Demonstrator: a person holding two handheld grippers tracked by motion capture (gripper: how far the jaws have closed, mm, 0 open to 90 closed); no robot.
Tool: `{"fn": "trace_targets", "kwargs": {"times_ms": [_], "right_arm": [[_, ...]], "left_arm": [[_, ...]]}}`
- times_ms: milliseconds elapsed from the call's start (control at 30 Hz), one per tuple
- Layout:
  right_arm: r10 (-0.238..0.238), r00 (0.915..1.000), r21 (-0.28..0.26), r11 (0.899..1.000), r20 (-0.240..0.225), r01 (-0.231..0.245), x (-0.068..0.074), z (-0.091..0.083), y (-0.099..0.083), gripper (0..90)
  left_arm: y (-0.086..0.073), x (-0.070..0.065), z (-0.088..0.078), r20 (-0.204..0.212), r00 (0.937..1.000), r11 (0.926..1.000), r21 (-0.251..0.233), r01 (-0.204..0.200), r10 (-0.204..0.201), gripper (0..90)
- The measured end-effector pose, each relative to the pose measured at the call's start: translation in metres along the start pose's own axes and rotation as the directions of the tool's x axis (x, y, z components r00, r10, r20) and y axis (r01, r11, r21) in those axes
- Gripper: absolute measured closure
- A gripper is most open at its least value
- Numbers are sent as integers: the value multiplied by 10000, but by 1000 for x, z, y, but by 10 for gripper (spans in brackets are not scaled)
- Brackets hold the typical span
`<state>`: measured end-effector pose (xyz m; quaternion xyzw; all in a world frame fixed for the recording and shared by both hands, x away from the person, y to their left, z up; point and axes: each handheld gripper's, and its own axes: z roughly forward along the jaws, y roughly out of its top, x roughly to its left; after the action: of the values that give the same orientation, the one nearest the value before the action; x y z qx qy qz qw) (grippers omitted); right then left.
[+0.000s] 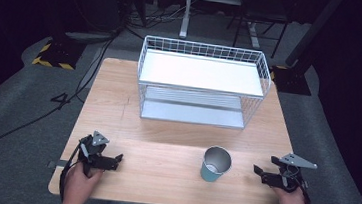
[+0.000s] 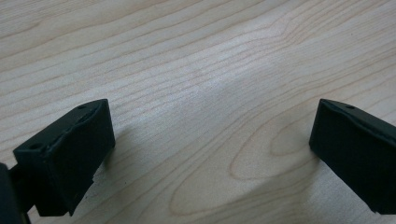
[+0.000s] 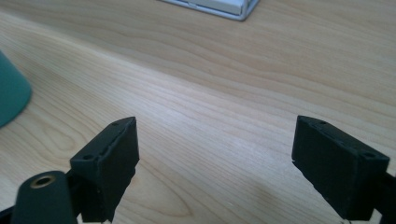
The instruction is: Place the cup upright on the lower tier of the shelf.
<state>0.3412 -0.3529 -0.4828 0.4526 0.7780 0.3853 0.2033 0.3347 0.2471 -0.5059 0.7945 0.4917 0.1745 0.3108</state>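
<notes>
Item: teal metal cup with a bare steel inside [image 1: 215, 164], standing upright and open-mouthed on the light wooden table [image 1: 162, 175], near the front edge and right of centre. It shows nothing inside. At the left edge of my right gripper view a slice of its teal wall [image 3: 11, 93] appears, resting on the wood.

Handling, as I judge it: light, stiff, thin-walled, with a smooth painted outside that may slip under hard pads. Tapered toward the base, so a pinch low down could squeeze it upward; I would take it across the upper wall, or with one jaw inside the rim and one outside. It tips easily if nudged.

Right gripper [image 1: 262, 174]: in my right hand, just beside the cup on its right, apart from it; jaws spread wide, nothing between them but tabletop.

Left gripper [image 1: 113, 162]: in my left hand, well apart from the cup at the table's front left; jaws likewise spread wide over bare wood [image 2: 210, 116].

Container: white wire two-tier shelf rack [image 1: 201, 81] at the far middle of the table. Upper tier, a flat white panel, bears nothing; lower tier, a grey tray, likewise appears bare. Its near corner [image 3: 233, 9] shows at the top of my right gripper view.
</notes>
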Motion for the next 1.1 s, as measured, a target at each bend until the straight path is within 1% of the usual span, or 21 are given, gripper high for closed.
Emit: {"fn": "trace_targets", "kwargs": {"times_ms": [100,200,300,400,433,467,533,567,600,633,667,700,733,800,900,933,1000,1067,1100], "right_arm": [[56,9999,-185,9998,-143,-58,7,-5,3,154],[-339,9989,-339,9989,-311,328,17,-10,7,154],[-632,9969,-441,9972,-473,611,28,-15,11,154],[-726,9953,-479,9964,-648,696,38,-18,12,154],[-726,9953,-479,9964,-648,696,38,-18,12,154],[-835,9932,-481,9957,-811,798,45,-20,13,154],[-908,9917,-476,9951,-911,867,51,-21,14,154],[-908,9917,-476,9951,-911,867,51,-21,14,154],[-967,9892,-416,9948,-1105,926,57,-22,16,154],[-967,9892,-416,9948,-1105,926,57,-22,16,154],[-943,9884,-356,9952,-1193,907,63,-24,16,154],[-943,9884,-356,9952,-1193,907,63,-24,16,154],[-989,9862,-353,9949,-1328,950,69,-25,16,154],[-1017,9854,-368,9946,-1369,975,71,-26,15,154],[-1141,9808,-396,9932,-1585,1091,81,-28,15,154],[-1212,9777,-413,9924,-1714,1158,86,-29,15,153],[-1195,9769,-424,9926,-1771,1138,88,-29,15,152],[-1237,9726,-434,9921,-1970,1173,95,-29,15,146],[-1232,9679,-385,9923,-2191,1175,100,-26,15,128]], "left_arm": [[0,0,0,0,10000,10000,2,0,0,5],[0,0,0,-13,10000,10000,-17,-19,19,5],[1,0,1,-28,10000,10000,11,-12,12,5],[1,0,1,-42,10000,10000,19,-7,7,5],[1,0,1,-42,10000,10000,19,-7,7,5],[2,0,1,-44,10000,10000,8,-17,17,5],[2,-1,2,-46,10000,10000,-4,13,-13,5],[2,-1,2,-46,10000,10000,-4,13,-13,5],[2,-1,2,-45,10000,10000,-11,-11,11,5],[2,-1,2,-30,10000,10000,-19,-11,11,5],[3,-1,2,-28,10000,10000,-10,7,-7,5],[3,-1,3,-20,10000,10000,-5,-5,5,5],[3,-1,3,-17,10000,10000,7,-4,4,5],[3,-1,3,-11,10000,10000,16,2,-2,5],[4,-1,3,-40,10000,10000,14,-4,4,5],[4,-2,3,-44,10000,10000,-2,31,-31,5],[4,-2,3,-43,10000,10000,-6,28,-28,5],[4,-1,3,-39,10000,10000,-2,11,-11,5],[4,-2,4,-41,10000,10000,-17,26,-26,5]]}}
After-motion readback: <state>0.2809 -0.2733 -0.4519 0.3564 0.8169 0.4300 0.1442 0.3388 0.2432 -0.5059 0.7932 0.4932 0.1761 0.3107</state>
